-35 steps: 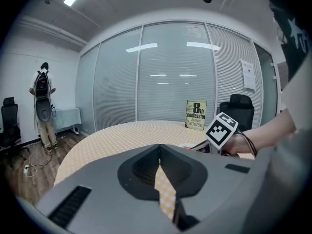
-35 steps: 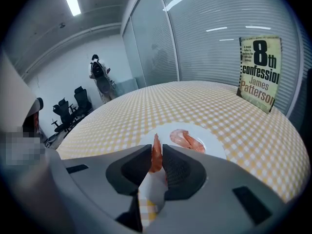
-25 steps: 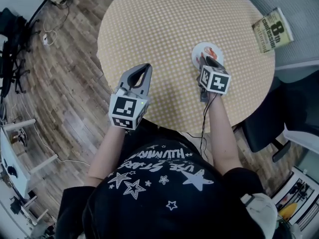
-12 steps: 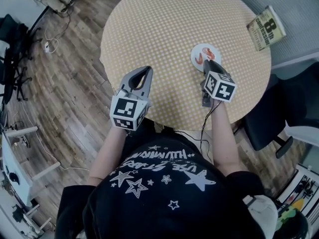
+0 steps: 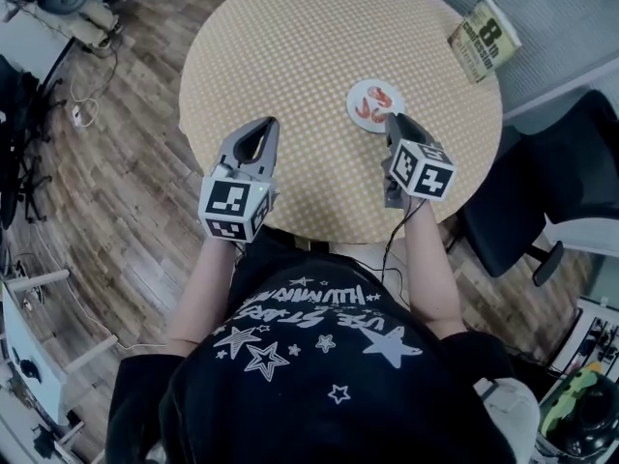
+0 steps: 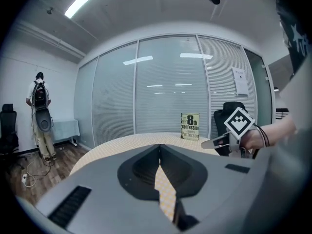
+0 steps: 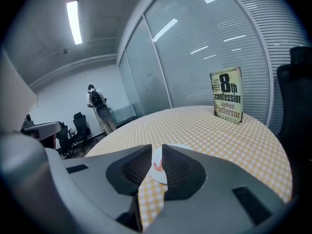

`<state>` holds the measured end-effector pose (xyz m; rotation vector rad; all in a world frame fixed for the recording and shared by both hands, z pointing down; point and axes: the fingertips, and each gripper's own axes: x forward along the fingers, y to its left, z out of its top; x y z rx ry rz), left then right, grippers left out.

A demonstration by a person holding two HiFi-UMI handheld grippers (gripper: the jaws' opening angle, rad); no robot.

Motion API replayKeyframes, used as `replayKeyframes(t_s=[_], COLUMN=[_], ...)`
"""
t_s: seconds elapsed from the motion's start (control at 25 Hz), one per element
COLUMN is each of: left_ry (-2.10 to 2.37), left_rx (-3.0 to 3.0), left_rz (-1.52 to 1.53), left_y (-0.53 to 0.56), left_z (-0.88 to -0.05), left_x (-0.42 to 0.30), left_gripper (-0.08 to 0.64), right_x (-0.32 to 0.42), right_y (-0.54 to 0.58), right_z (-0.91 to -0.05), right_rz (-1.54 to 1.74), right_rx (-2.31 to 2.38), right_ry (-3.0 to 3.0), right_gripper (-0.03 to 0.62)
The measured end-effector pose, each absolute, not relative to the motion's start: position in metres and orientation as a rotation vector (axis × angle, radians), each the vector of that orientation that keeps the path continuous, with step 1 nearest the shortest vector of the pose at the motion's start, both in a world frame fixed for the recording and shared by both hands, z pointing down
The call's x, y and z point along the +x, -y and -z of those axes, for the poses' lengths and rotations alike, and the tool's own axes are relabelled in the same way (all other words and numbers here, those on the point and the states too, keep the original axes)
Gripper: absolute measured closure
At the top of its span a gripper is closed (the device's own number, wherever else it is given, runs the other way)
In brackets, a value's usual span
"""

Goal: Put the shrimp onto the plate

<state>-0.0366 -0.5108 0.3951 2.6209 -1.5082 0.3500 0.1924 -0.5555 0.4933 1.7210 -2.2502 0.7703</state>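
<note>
Head view: the shrimp (image 5: 375, 106) lies on the plate (image 5: 353, 100), at eleven o'clock from the right gripper (image 5: 393, 122), whose jaws are slightly parted and empty, while the left gripper (image 5: 262, 127) is closed, so the task looks done.

Even, bright indoor light from ceiling strips (image 7: 74, 22); gripper views fisheye w/ dark corners.

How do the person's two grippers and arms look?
The left gripper and right gripper are grey, each with a tapering claw and a white cube of black square markers. A thin black cable hangs from the right one. The black shirt has short sleeves and white stars.
</note>
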Motion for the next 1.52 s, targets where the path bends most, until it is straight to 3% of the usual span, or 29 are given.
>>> replayKeyframes(t_s=[0.92, 1.08, 1.52], left_ry=[1.646, 1.699, 1.631], left_rx=[2.566, 2.620, 2.616], left_rz=[-0.309, -0.397, -0.264], left_y=[0.405, 0.359, 0.232], left_z=[-0.385, -0.384, -0.386], left_x=[-0.064, -0.082, -0.113], left_gripper=[0.554, 0.554, 0.554], right_x=[0.165, 0.137, 0.101], right_y=[0.480, 0.452, 0.312], right_z=[-0.465, -0.447, -0.423], right_rz=[-0.835, -0.768, -0.650], right_rx=[1.653, 1.597, 1.629], right_ry=[2.452, 2.492, 2.517], right_gripper=[0.526, 0.526, 0.526])
